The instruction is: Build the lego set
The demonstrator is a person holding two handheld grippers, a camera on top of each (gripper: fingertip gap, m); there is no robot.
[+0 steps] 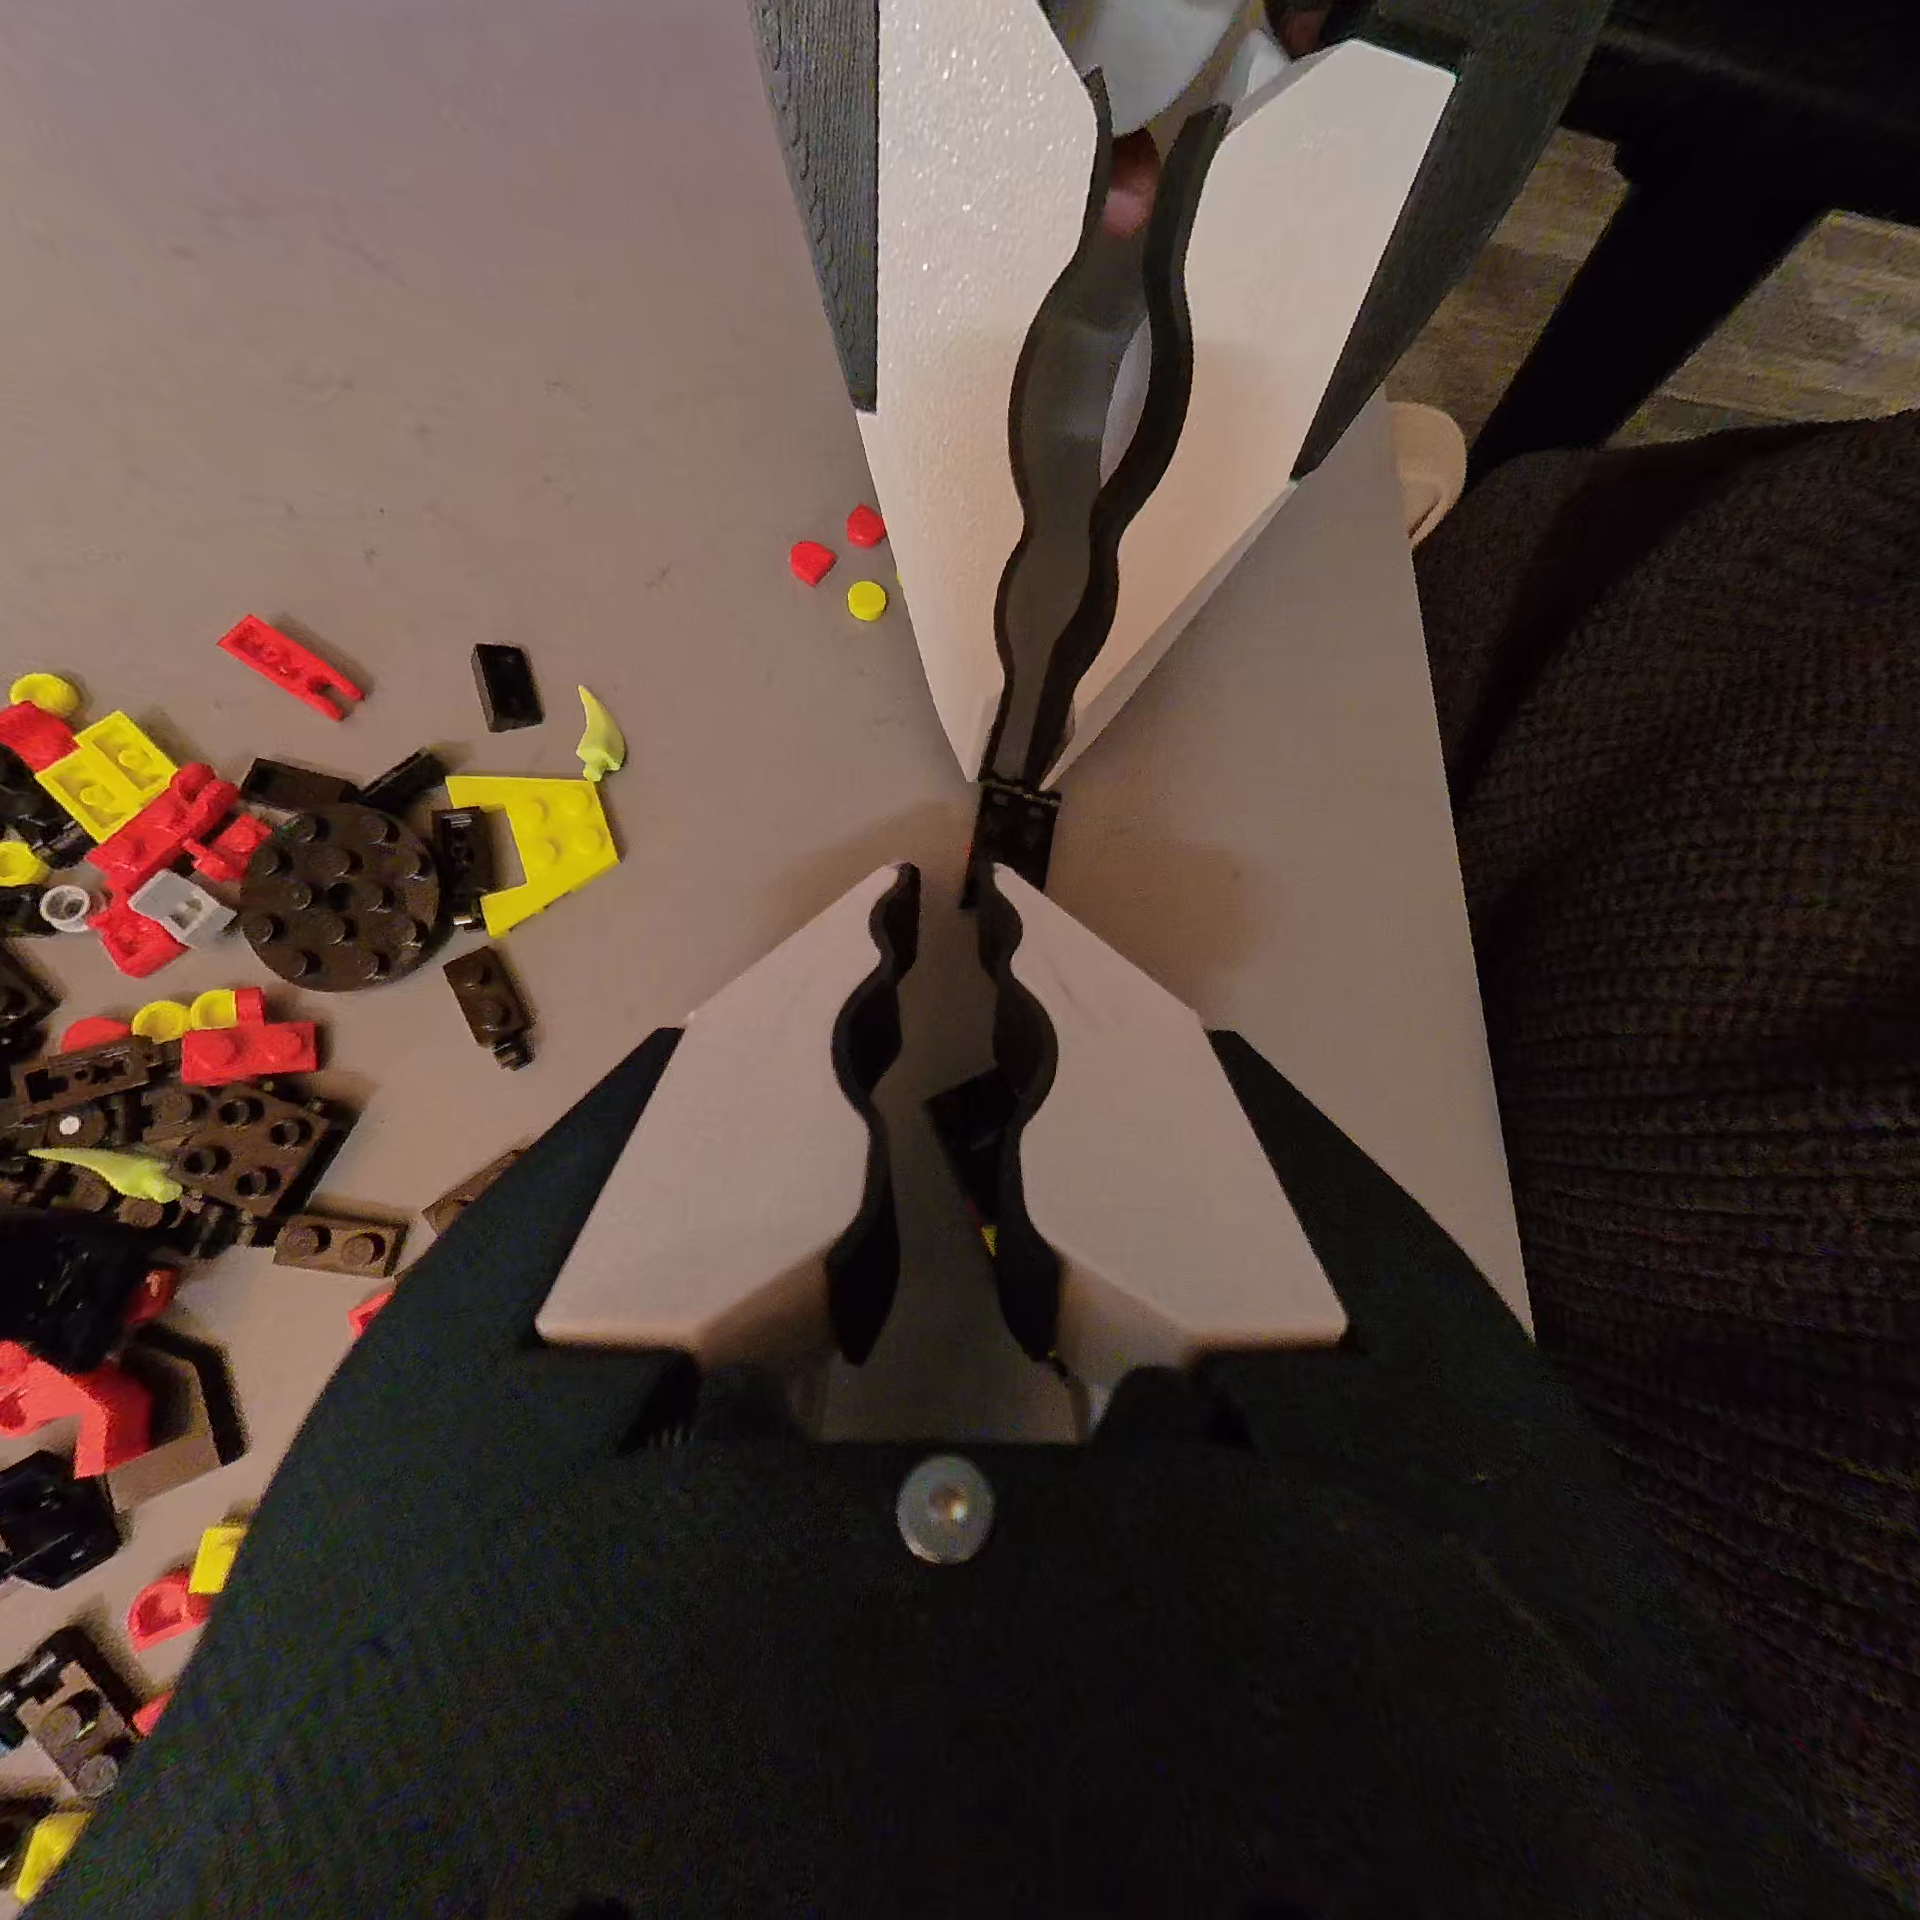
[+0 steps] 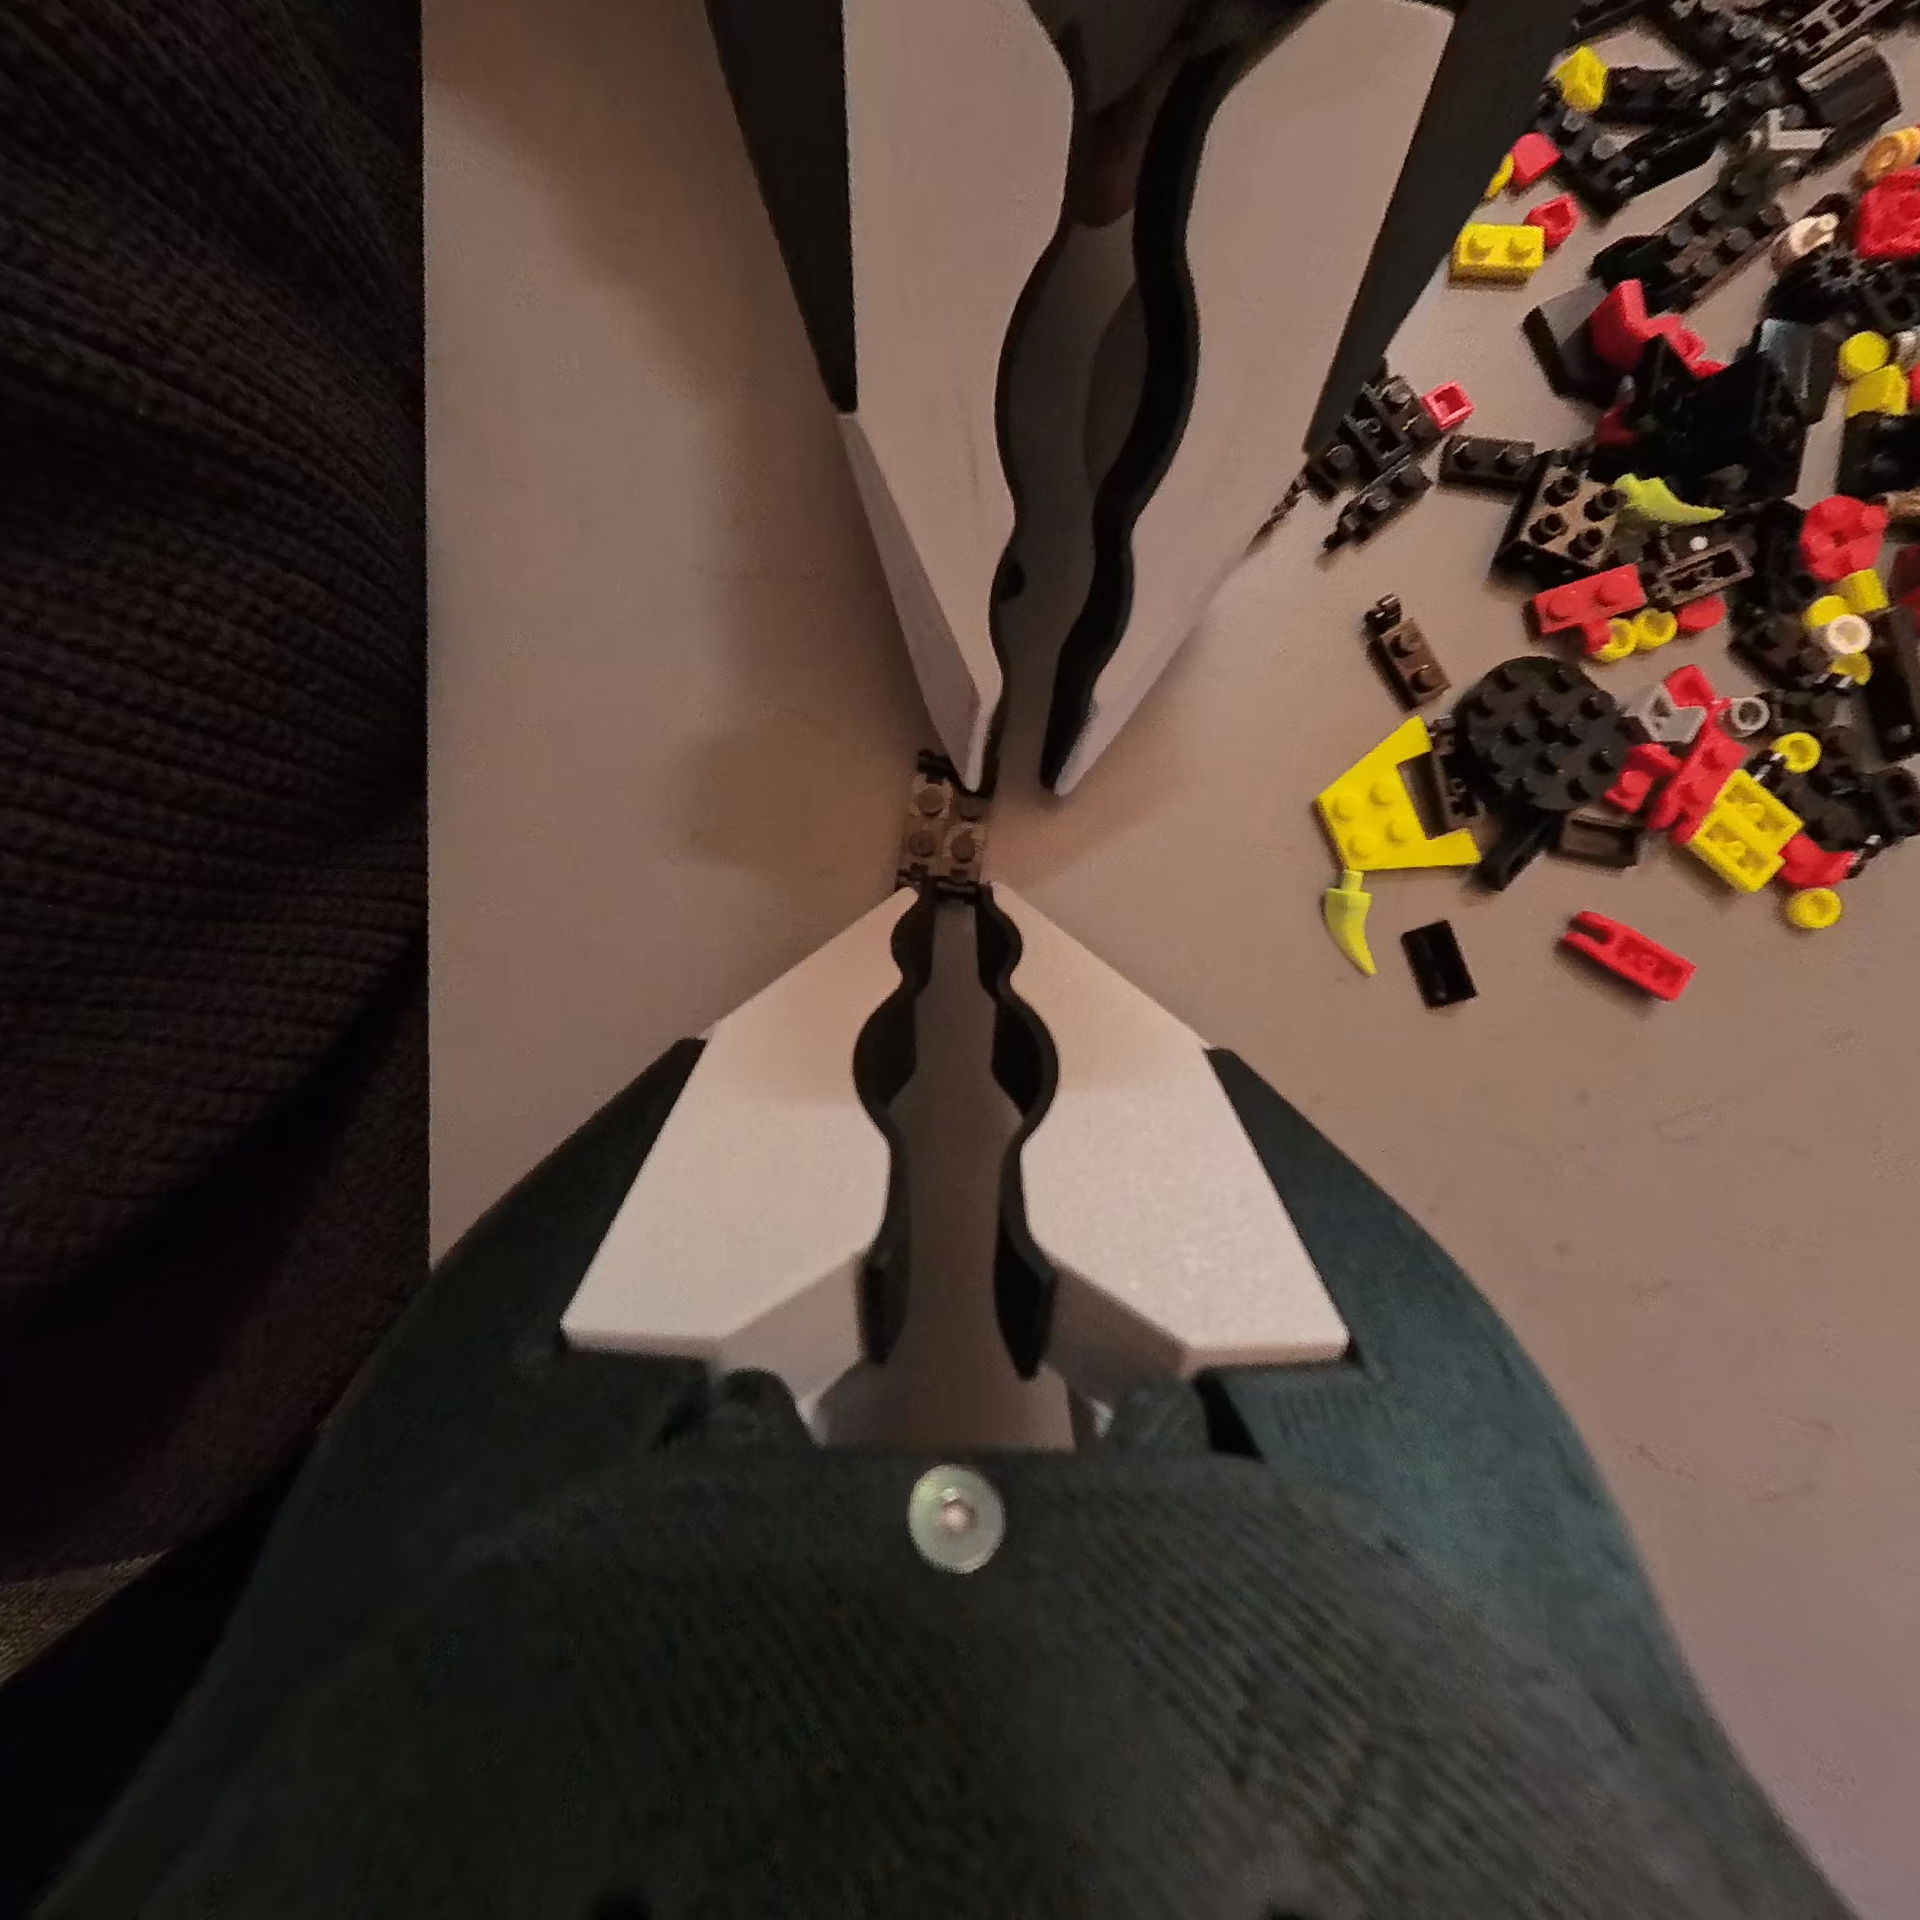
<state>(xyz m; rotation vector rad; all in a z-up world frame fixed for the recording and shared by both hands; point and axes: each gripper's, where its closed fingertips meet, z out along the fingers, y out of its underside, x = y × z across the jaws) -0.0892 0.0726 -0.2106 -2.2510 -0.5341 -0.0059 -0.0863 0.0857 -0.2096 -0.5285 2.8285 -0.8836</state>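
A home, most likely a living area: toy bricks (image 1: 156, 935) lie loose in a heap on a plain pale counter (image 1: 364, 312), a dark knitted fabric (image 1: 1714, 935) sits along its edge, and wood-look flooring (image 1: 1787, 322) shows beyond under warm, dim indoor light.

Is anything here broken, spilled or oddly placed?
Nothing looks damaged. Loose bricks lie scattered in a heap on the table, unsorted. Both grippers meet tip to tip on a small dark piece.

Glossy plastic bricks (image 1: 343, 894) lie left of your left gripper (image 1: 951, 883) on the smooth matt worktop (image 1: 416, 312); coarse dark knit cloth (image 1: 1683, 935) lies right.
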